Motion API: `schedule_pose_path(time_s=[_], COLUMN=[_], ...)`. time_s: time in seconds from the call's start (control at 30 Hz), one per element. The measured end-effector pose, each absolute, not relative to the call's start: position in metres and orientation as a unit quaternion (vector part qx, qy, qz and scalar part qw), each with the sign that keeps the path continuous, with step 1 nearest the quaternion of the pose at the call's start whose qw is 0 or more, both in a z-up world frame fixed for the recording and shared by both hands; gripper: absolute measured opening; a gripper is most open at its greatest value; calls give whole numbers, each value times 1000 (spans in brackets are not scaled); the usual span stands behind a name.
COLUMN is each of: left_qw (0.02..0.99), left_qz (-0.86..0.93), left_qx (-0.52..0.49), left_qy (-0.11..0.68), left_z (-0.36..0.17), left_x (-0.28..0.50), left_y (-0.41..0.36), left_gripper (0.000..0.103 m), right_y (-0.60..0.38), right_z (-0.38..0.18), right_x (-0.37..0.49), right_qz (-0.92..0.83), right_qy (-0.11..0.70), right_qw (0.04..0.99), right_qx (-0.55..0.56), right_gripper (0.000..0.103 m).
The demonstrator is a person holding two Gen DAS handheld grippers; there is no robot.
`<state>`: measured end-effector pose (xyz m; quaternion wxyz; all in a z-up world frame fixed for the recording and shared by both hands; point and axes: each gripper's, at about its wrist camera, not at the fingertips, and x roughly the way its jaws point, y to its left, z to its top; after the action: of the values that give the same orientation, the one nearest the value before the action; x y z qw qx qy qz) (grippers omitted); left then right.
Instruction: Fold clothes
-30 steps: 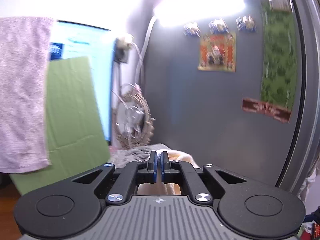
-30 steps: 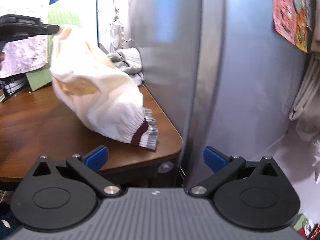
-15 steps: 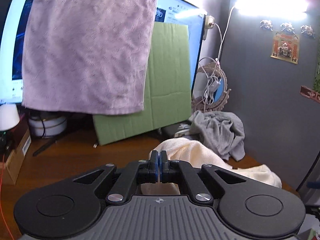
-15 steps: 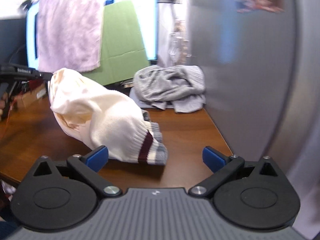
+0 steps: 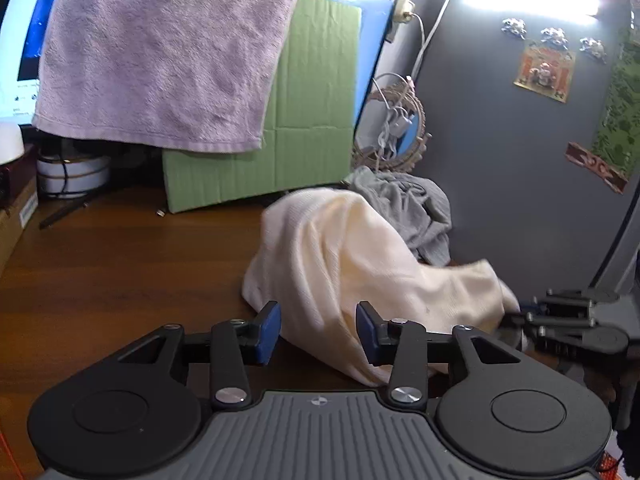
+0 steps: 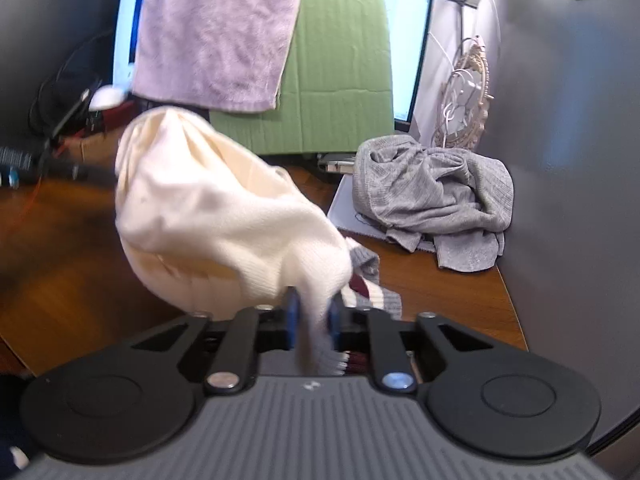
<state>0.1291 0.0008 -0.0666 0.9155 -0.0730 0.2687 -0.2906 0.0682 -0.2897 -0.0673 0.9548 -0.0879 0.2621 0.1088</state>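
Right wrist view — tool (image 6: 314, 316) clamped on cream sweater (image 6: 224, 216), brown wooden desk (image 6: 60, 280), grey wall (image 6: 560, 160) behind.

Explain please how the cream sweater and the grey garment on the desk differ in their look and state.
The cream sweater is pale, with maroon and grey stripes at its ribbed hem; the grey garment is plain grey. The sweater is pinched at the hem by the right tool, part of it raised off the desk; the grey garment is touched by neither tool. The sweater lies nearer the cameras; the grey garment is heaped at the back, beside the grey panel. Both are unfolded knits.
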Motion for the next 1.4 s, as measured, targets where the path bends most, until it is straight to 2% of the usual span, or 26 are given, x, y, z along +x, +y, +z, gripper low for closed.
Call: schedule_pose_path(time_s=[0.07,0.1,0.33,0.4,0.47,0.6,0.63,0.67,0.8,0.97,1.2,1.3,1.4], left_qw=[914,913,898,890,884,888,887,887,889,928,956,961,953], left_qz=[-294,-293,-299,-304,-310,-297,-295,-293,-289,-251,-218,-200,-201], left_qx=[-67,-62,-71,-87,-98,-100,-109,-116,-147,-141,-113,-98,-101], left_qy=[272,277,316,327,335,337,339,339,324,236,159,161,201], left_z=[-72,-75,-92,-96,-98,-99,-100,-101,-94,-41,16,16,-3], left_x=[130,132,156,161,166,173,176,180,191,184,160,154,163], left_y=[-9,-15,-46,-53,-63,-82,-84,-82,-63,-15,30,43,54], left_gripper=[56,58,58,55,43,43,33,13,11,10,10,10,10], right_y=[-297,-301,-330,-333,-336,-333,-331,-330,-330,-353,-351,-333,-318], right_z=[-52,-44,9,17,22,27,28,30,36,41,42,27,-2], right_x=[64,62,48,45,42,38,36,34,26,26,28,35,46], right_qz=[87,76,-21,-31,-29,-9,-1,-1,-16,-60,-31,-1,31], right_qy=[242,231,153,138,131,123,119,115,104,112,115,141,198], right_qw=[964,968,987,989,990,992,992,993,994,992,993,990,979], right_qx=[-67,-57,-39,-40,-33,-27,-29,-31,-36,-5,9,-16,-28], right_gripper=[12,12,11,11,11,11,11,11,11,11,11,11,11])
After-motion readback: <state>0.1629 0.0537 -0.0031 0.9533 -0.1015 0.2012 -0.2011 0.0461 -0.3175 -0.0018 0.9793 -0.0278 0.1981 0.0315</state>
